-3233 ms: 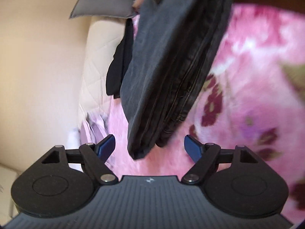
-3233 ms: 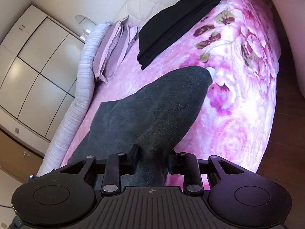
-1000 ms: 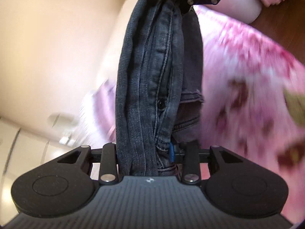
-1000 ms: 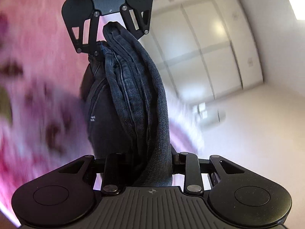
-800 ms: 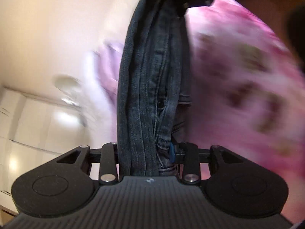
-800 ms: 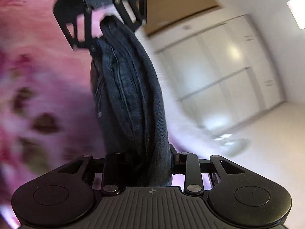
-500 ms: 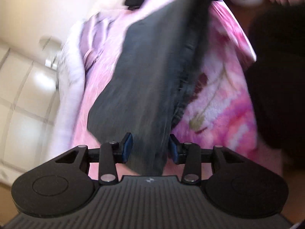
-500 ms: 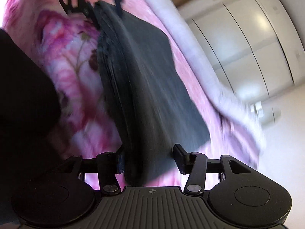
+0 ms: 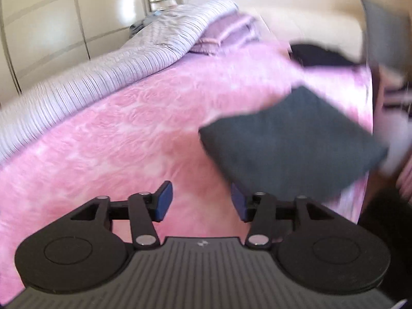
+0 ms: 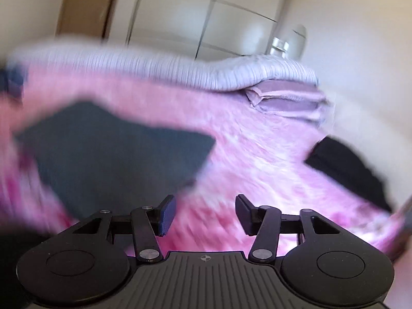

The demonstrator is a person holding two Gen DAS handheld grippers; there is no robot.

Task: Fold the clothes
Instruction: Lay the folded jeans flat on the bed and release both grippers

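Observation:
The folded dark grey jeans (image 9: 291, 139) lie flat on the pink flowered bedspread (image 9: 123, 134), to the right of my left gripper (image 9: 200, 200). Its jaws are opening and only bedspread shows between them. In the right wrist view the same jeans (image 10: 116, 152) lie to the left of my right gripper (image 10: 204, 213), whose jaws are also opening with nothing between them. Both views are blurred by motion. A folded black garment (image 9: 322, 55) lies farther up the bed, seen as a black garment (image 10: 352, 164) at the right of the right wrist view.
A striped lilac duvet (image 9: 108, 61) is bunched along the far side of the bed, with folded lilac cloths (image 10: 288, 97) beside it. White wardrobe doors (image 10: 206, 13) and a lamp (image 10: 288, 38) stand behind. The bed's edge (image 9: 370, 128) drops off at the right.
Both grippers held the folded jeans upright between them, swung them down flat onto the bed, then let go. Both have now pulled clear of the jeans with jaws wider apart.

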